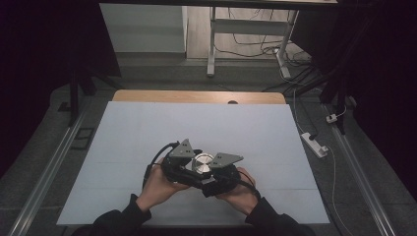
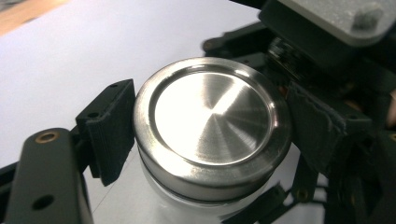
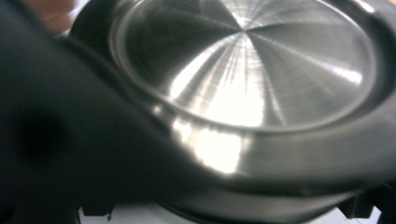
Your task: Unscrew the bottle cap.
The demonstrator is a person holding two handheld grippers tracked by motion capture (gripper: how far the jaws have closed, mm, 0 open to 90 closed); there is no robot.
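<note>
The shiny metal lid (image 2: 212,128) sits on a white jar, right between the fingers (image 2: 109,128) of the left gripper (image 1: 183,164). Those fingers squeeze the lid from both sides. The right gripper (image 1: 221,169) is closed tight on the jar just under the lid, above the white table (image 1: 147,128).

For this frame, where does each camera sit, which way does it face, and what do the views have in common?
High view: above the person's side, looking forward and down on the white table; both hands, dark sleeves, left hand-held gripper and right hand-held gripper meet at a metal lid.
Left gripper view: rides the left hand-held gripper, looking down on the lid; its black jaws flank the lid's rim.
Right gripper view: very close, blurred, facing the lid; a dark jaw at left.
Shared: the brushed metal lid.
</note>
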